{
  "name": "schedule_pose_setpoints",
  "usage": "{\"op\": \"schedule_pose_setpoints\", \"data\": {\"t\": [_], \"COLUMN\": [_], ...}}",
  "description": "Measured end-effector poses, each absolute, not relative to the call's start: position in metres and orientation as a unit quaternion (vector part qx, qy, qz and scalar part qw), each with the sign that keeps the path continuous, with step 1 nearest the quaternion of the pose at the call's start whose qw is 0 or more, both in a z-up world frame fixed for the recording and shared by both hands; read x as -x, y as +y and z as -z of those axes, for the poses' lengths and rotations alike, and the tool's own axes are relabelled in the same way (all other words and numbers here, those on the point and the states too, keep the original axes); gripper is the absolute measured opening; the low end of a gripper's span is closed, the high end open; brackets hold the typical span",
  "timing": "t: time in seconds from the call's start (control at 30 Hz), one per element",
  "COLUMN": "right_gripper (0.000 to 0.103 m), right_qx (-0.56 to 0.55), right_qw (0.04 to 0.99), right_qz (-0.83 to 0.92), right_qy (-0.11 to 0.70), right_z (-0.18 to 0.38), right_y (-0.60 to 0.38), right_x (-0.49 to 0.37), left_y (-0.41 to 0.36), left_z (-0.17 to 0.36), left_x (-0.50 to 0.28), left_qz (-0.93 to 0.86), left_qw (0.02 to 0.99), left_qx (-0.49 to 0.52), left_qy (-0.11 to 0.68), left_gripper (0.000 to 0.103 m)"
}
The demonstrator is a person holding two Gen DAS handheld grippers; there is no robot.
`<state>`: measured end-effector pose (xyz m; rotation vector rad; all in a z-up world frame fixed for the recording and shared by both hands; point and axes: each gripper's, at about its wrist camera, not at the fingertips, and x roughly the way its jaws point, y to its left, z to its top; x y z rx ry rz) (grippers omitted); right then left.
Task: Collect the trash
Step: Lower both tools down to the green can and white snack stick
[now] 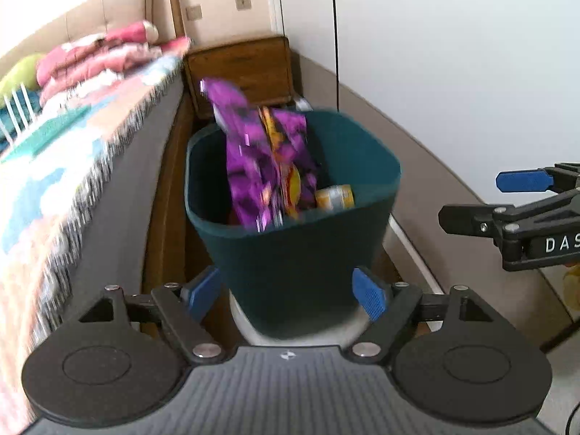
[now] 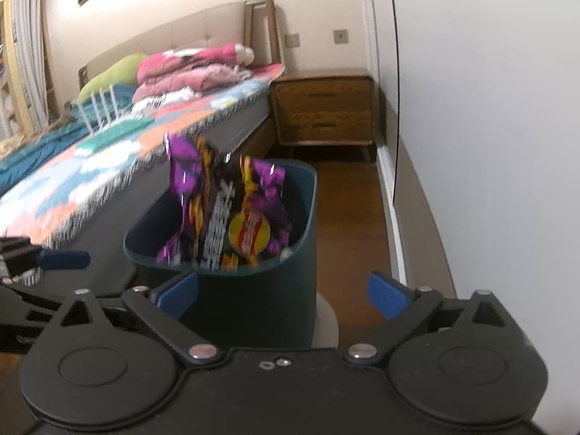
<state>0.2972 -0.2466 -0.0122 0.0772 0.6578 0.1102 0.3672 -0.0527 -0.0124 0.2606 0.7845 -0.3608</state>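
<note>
Both sets of jaws are spread wide and pinching nothing: my left gripper point(image 1: 288, 291) has its blue pads either side of the bin's lower wall without clearly touching it, and my right gripper point(image 2: 282, 295) hangs the same way, its left pad in front of the bin and its right pad over bare floor. The dark teal bin point(image 1: 301, 250) stands on the wooden floor point(image 2: 348, 217) in the gap between the bed point(image 2: 108, 166) and the white wall point(image 2: 489, 145), with the bedside cabinet point(image 2: 322, 112) behind it. A purple snack bag point(image 1: 261, 159) stands upright in the bin, its top poking above the rim; it is blurred, so I cannot tell whether it is settling or at rest. Beside it, lower down, lies what looks like a yellow can point(image 1: 335, 197). I judge the bag is as good as collected, and with both grippers free I hold them back from the rim so nothing gets knocked out. What I would watch is the bag: it is light and tall, and could tip over the edge if brushed. More trash, if any, is not in view.
</note>
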Motion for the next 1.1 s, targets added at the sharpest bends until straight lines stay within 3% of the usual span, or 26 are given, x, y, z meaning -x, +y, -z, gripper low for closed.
{"op": "schedule_pose_setpoints", "data": {"t": [0.57,1.1], "right_gripper": [0.101,0.087], "right_qx": [-0.02,-0.074], "right_qw": [0.847,0.757], "right_qz": [-0.081,-0.044], "right_qy": [0.524,0.647], "right_z": [0.208,0.366], "right_y": [-0.216,-0.196], "right_x": [-0.298,-0.339], "left_y": [-0.078,-0.082], "left_z": [0.204,0.375], "left_x": [-0.314,-0.295], "left_qz": [0.228,0.24], "left_qw": [0.785,0.696], "left_qx": [-0.212,-0.285], "left_qy": [0.536,0.614], "left_gripper": [0.08,0.08]}}
